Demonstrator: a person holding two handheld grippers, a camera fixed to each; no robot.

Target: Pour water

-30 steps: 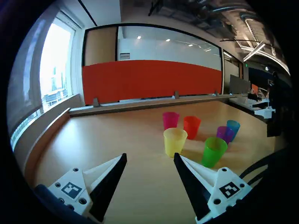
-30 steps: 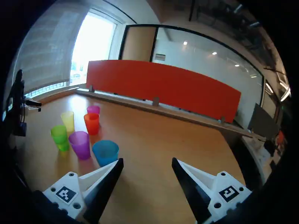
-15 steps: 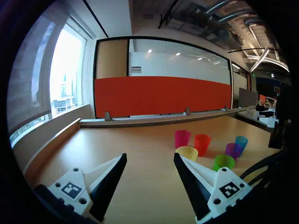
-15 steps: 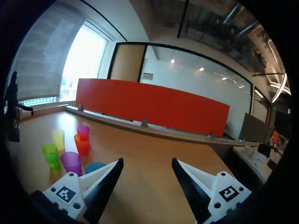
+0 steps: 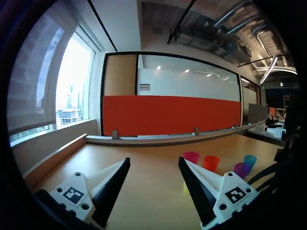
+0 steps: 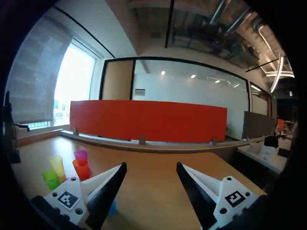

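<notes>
Several coloured plastic cups stand together on the wooden table (image 5: pixel 146 153). In the left gripper view I see the pink cup (image 5: pixel 190 156), orange cup (image 5: pixel 210 162), blue cup (image 5: pixel 250 161) and purple cup (image 5: pixel 241 168); a sliver of the yellow cup (image 5: pixel 185 188) peeks past my right finger. My left gripper (image 5: pixel 154 160) is open and empty, low over the table, left of the cups. In the right gripper view the yellow cup (image 6: pixel 58 165), pink cup (image 6: pixel 80 155), orange cup (image 6: pixel 81 168) and green cup (image 6: pixel 50 179) stand at lower left. My right gripper (image 6: pixel 151 165) is open and empty, to their right.
A red partition (image 5: pixel 170 115) with a low wooden rail runs along the table's far edge. A window (image 5: pixel 71 103) and a sill line the left side. Desks with equipment (image 6: pixel 268 149) stand beyond the table's right end. A dark shape (image 6: pixel 7 130) sits at the far left.
Both views have tilted upward and dropped lower, so the cups slid down in the frames and some went behind the fingers. Both grippers stay open.
</notes>
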